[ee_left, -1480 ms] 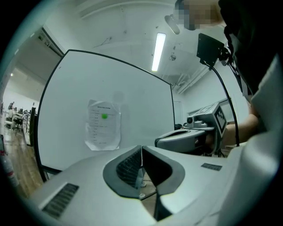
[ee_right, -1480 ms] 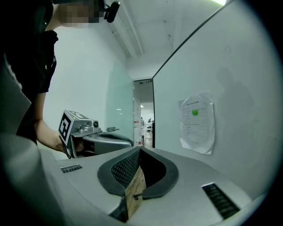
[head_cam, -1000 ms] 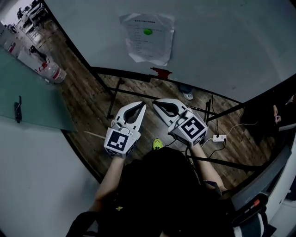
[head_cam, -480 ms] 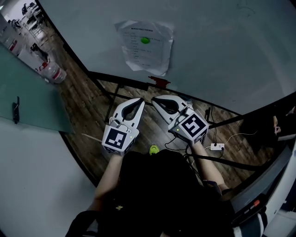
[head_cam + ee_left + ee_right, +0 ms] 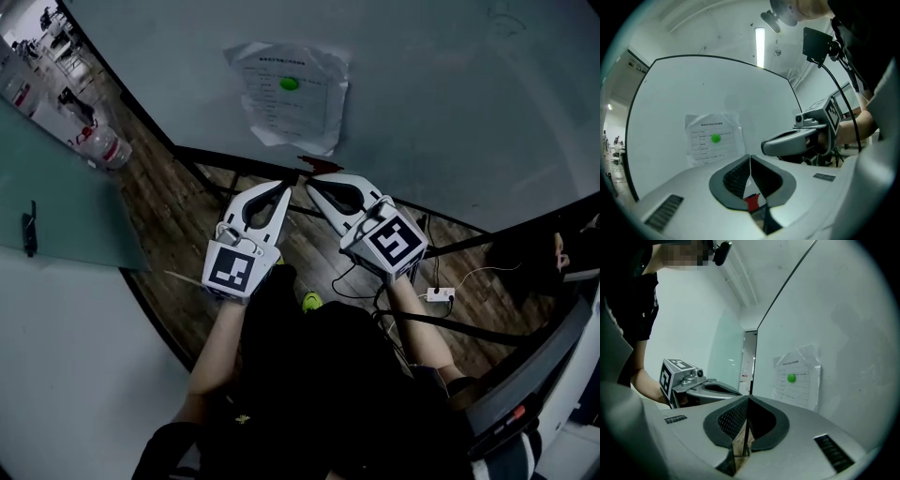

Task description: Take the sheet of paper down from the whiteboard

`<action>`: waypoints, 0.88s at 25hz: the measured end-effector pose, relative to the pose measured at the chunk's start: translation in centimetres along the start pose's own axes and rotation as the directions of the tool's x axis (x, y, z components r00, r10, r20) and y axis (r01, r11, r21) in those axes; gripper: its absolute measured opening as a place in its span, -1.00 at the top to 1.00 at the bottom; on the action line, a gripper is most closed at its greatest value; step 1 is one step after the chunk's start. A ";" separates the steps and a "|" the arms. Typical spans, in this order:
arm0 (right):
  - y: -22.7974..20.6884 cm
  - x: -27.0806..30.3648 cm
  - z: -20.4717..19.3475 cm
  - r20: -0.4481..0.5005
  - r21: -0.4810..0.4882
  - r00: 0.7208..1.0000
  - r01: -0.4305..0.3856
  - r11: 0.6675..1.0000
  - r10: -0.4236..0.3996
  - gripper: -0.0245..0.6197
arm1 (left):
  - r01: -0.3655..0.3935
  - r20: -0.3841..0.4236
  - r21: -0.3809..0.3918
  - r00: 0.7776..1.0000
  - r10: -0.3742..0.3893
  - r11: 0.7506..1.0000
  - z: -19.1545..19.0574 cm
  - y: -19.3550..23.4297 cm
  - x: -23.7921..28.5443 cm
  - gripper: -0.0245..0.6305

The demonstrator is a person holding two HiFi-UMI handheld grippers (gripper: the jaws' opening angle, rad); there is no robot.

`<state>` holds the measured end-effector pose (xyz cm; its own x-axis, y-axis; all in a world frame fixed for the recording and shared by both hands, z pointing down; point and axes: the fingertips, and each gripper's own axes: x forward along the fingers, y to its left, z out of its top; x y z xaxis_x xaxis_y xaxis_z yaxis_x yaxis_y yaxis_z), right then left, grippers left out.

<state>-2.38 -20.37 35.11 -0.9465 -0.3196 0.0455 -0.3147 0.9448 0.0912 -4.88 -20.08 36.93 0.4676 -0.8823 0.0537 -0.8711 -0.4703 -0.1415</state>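
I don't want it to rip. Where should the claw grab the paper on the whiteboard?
Probably take the paper by its bottom edge, coming up from below: it is crinkled there and seems to lift off the whiteboard, while the green magnet pins only its upper part.

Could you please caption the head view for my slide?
Left gripper and right gripper, both shut, below the paper sheet on the whiteboard.

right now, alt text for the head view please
Seen from above, a person holds the shut left gripper and right gripper side by side, tips below a crinkled paper with a green dot on a whiteboard. Neither touches the paper.
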 end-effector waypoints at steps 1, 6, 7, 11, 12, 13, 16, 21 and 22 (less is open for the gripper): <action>-0.3 0.2 0.1 0.001 -0.002 1.000 0.009 1.000 -0.009 0.93 | -0.001 0.003 0.018 1.000 0.001 1.000 0.2 0.3 0.4 0.85; -2.4 1.2 1.0 0.012 -0.002 0.998 0.057 0.998 -0.057 0.93 | 0.019 0.039 0.079 0.999 -0.022 0.997 1.7 1.8 2.8 0.85; -2.8 1.4 1.1 0.015 -0.002 0.998 0.064 0.998 -0.064 0.93 | 0.031 0.045 0.085 0.998 -0.034 0.996 1.9 2.1 3.3 0.84; -4.8 2.2 1.5 0.016 -0.034 0.996 0.089 0.995 -0.088 0.93 | 0.052 0.050 0.109 0.997 -0.058 0.993 2.4 3.2 5.1 0.80; -5.3 2.4 1.7 0.017 -0.035 0.995 0.098 0.995 -0.098 0.93 | 0.058 0.053 0.113 0.997 -0.064 0.992 2.6 3.4 5.6 0.79; -5.8 2.5 1.8 0.018 -0.036 0.994 0.105 0.994 -0.105 0.93 | 0.064 0.057 0.118 0.996 -0.071 0.991 2.7 3.6 6.0 0.79; -6.8 3.1 2.1 0.015 -0.040 0.994 0.113 0.993 -0.113 0.92 | 0.074 0.062 0.130 0.995 -0.082 0.989 3.1 4.3 7.0 0.78; -8.2 3.7 2.2 0.010 -0.057 0.992 0.125 0.991 -0.125 0.91 | 0.078 0.065 0.139 0.994 -0.087 0.987 3.3 5.5 8.3 0.76; -8.4 3.8 2.1 0.007 -0.055 0.992 0.128 0.990 -0.128 0.91 | 0.078 0.061 0.145 0.994 -0.087 0.986 3.2 5.7 8.6 0.74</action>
<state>-3.52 -29.41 32.40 -0.8988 -0.4375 0.0261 -0.4291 0.8906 0.1508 -5.32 -30.26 33.42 0.5503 -0.8350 0.0051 -0.8011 -0.5296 -0.2788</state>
